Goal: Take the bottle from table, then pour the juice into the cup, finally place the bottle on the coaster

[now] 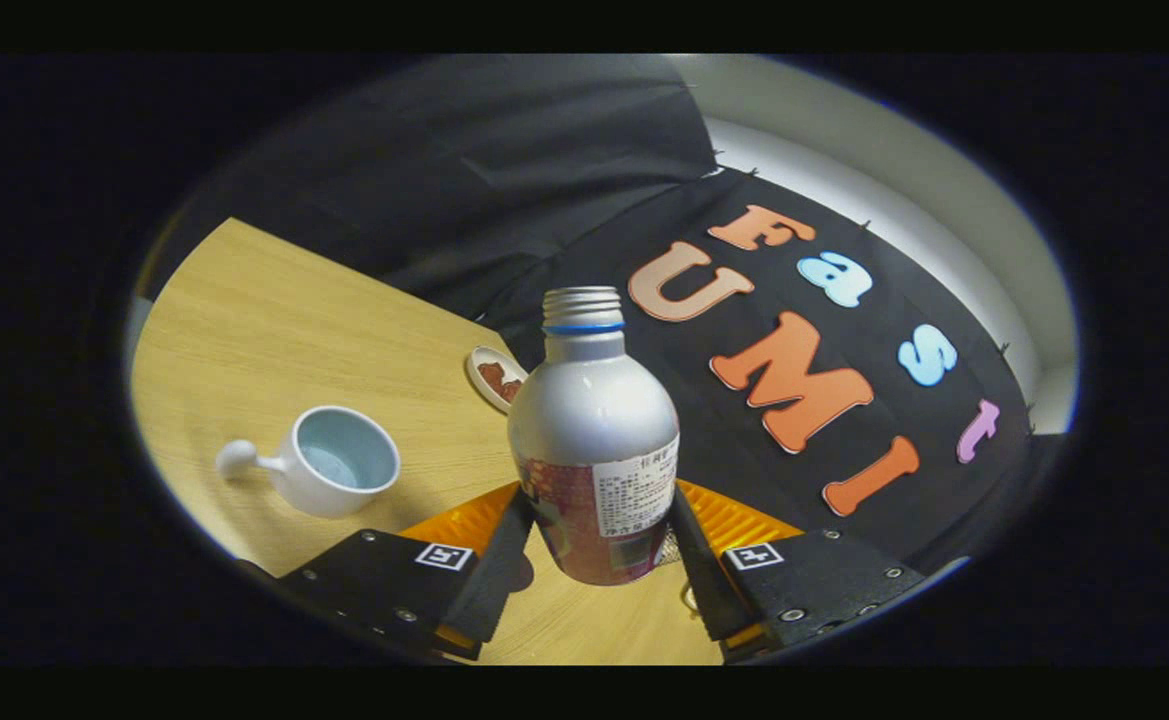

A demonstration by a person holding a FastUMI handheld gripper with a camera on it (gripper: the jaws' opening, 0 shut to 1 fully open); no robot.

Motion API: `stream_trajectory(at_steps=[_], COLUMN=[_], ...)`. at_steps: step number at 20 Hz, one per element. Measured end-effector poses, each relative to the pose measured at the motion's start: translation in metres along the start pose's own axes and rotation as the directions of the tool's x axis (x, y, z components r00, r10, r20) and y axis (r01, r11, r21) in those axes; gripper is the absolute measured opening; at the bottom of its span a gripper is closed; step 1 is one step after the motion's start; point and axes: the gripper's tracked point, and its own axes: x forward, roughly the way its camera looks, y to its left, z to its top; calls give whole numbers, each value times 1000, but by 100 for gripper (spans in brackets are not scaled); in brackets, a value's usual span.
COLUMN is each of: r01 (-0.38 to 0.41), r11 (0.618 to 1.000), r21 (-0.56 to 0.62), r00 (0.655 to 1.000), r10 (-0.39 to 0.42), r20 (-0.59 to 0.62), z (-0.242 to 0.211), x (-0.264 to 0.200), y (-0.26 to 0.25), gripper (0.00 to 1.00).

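Between the tongs (599, 540) you hold the open bottle (594, 440) clamped, lifted off the surface (274, 300); carry it level toward the cup (334, 462), then tip slowly over its rim.

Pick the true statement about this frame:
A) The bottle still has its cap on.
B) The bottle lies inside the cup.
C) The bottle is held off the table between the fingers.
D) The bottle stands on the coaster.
C: the bottle sits clamped between both fingers, its base clear of the table.

Wooden table (274, 330), black cloth wall (544, 180), pale wall (844, 140) behind.
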Motion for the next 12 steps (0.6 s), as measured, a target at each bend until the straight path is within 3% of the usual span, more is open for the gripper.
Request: stream_trajectory(at_steps=[6,12], r01=[11,11], r11=[952,829], r21=[306,560], r00=[1000,1000], r10=[-15,-17], r20=[12,5], z=[-11,-25], x=[8,26], y=[-20,-35], gripper=[77,77])
